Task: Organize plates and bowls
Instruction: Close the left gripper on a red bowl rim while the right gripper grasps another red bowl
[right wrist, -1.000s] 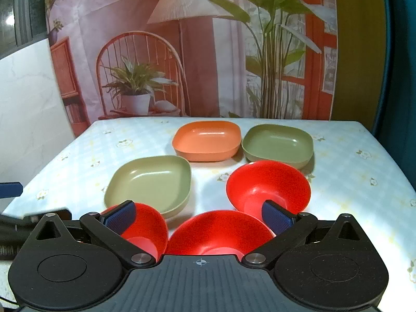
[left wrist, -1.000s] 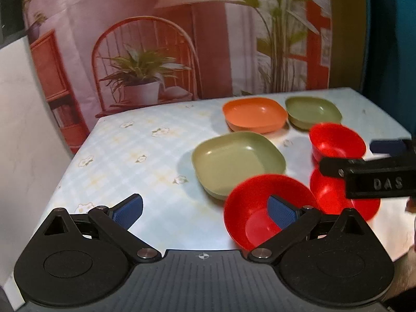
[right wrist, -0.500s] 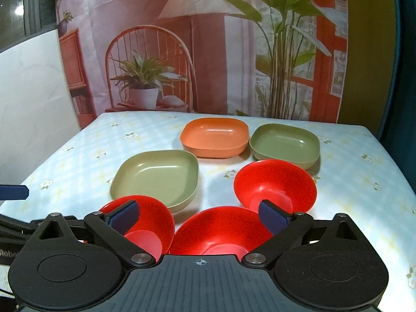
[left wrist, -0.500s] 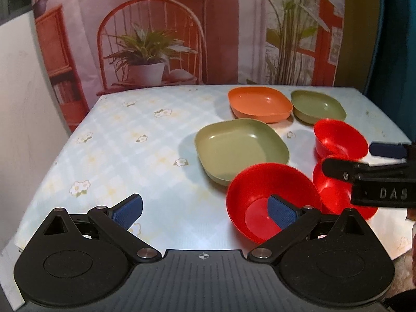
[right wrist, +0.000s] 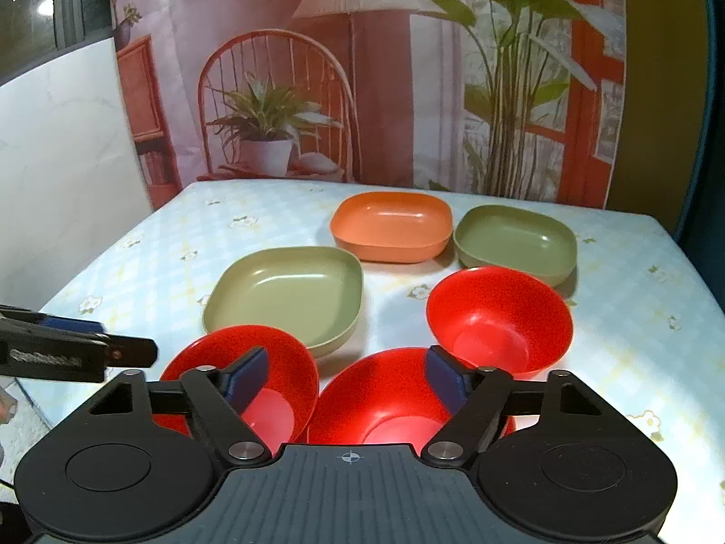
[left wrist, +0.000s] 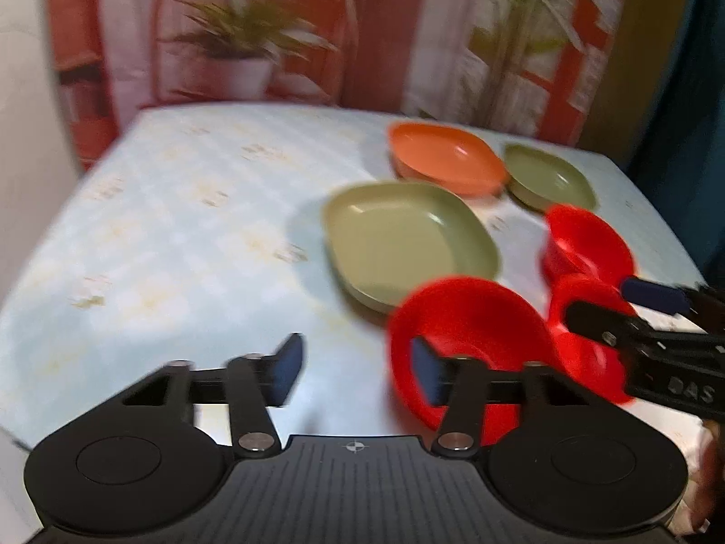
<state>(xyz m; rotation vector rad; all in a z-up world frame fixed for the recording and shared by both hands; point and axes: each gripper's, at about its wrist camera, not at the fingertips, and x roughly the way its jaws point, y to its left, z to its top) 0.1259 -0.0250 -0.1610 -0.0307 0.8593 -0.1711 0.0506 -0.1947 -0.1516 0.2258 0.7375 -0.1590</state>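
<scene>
Three red bowls sit near the table's front: a left one (right wrist: 253, 376), a middle one (right wrist: 385, 399) and a right one (right wrist: 498, 317). Behind them lie a large green plate (right wrist: 290, 294), an orange plate (right wrist: 392, 226) and a small green plate (right wrist: 516, 240). My right gripper (right wrist: 346, 378) is open above the left and middle bowls. My left gripper (left wrist: 355, 369) is open, its right finger inside the rim of the left red bowl (left wrist: 471, 322). The large green plate (left wrist: 408, 240) lies just beyond it.
The table (right wrist: 181, 245) has a light blue flowered cloth. Its left half (left wrist: 158, 226) holds no dishes. A printed backdrop stands behind the far edge. The right gripper's fingers (left wrist: 652, 297) show at the right of the left wrist view.
The left gripper has swung and tilted, and its view is blurred; its jaws have narrowed somewhat. The right gripper has risen slightly. The dishes have not moved.
</scene>
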